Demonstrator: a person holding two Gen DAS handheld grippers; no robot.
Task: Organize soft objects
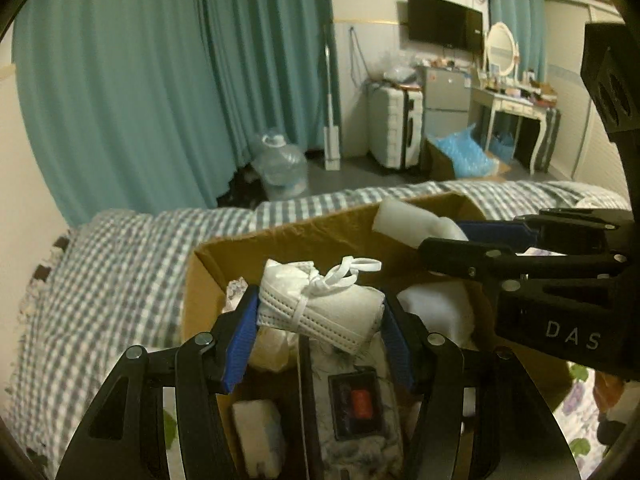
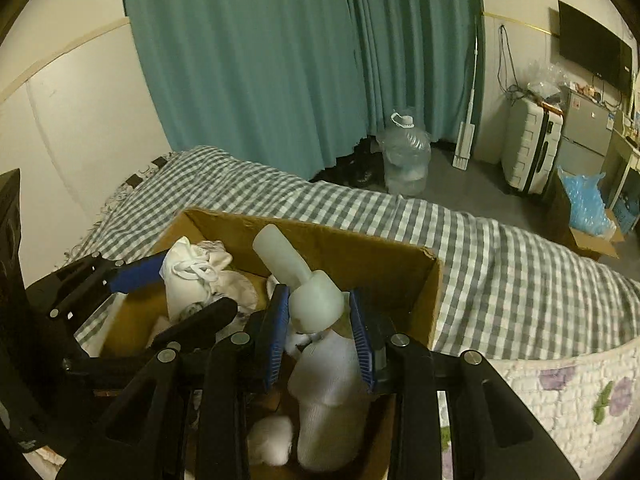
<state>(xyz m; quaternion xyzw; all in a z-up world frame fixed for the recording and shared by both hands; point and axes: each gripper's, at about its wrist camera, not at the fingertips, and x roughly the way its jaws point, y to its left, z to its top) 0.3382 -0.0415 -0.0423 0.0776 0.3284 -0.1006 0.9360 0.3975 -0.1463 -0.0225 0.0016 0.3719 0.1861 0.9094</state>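
Grippers are both hovering loaded over the cardboard box [image 2: 400, 264], left gripper [image 1: 320, 312] pinching the mask bundle [image 1: 320, 308], right gripper [image 2: 318, 320] apparently squeezing pale foam [image 2: 296, 276], each needing lowering before releasing.

A box [image 2: 360, 252] sits on the bed [image 2: 500, 264]. Over it, the left gripper [image 1: 320, 312] holds a mask bundle [image 1: 320, 304], and at its 2 o'clock the right gripper [image 2: 318, 320] holds a foam piece [image 2: 312, 296]. A sock [image 2: 328, 392] lies in the box below. A jug [image 2: 406, 156] stands on the floor behind the bed at 12 o'clock, a suitcase [image 2: 528, 148] at 2.
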